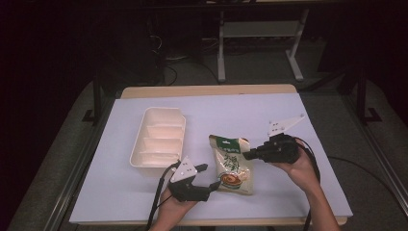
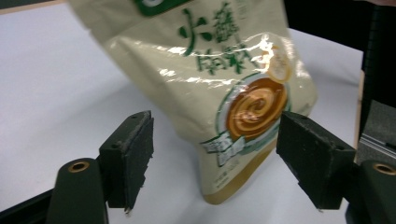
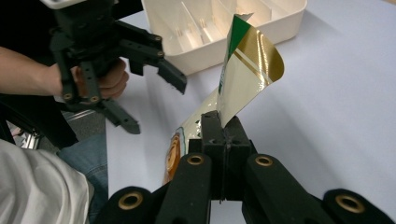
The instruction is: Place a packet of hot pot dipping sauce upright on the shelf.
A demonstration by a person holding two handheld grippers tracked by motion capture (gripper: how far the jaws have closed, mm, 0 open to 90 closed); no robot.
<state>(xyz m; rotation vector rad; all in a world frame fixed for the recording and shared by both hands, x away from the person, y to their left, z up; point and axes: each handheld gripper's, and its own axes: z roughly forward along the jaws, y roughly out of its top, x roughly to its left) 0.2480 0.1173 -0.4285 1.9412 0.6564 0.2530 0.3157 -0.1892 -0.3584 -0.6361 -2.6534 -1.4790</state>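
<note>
Glossy cream pouch [image 1: 232, 165], soft plastic film with crinkled shine, green printed characters and a round orange-brown swirl picture near the bottom edge; green band at the top. Inner side of the film gold and mirror-like, seen in the right gripper view where the top corner curls over. Pinched at one edge by the right gripper [image 1: 248, 155], black matte pads pressed together on the film with no gap, pouch rising just in front of these fingers [image 3: 211, 135]. Left gripper [image 1: 208, 176] spread wide, its blocky rough-faced fingers [image 2: 132, 151] standing on either side of the pouch's lower part, not touching it. Beyond the pouch, away from both pairs of fingers, a white rectangular plastic tray [image 1: 159, 137], smooth, rounded corners, with slanted dividers inside. All on a flat pale lilac table cover [image 1: 312, 192], matte.
</note>
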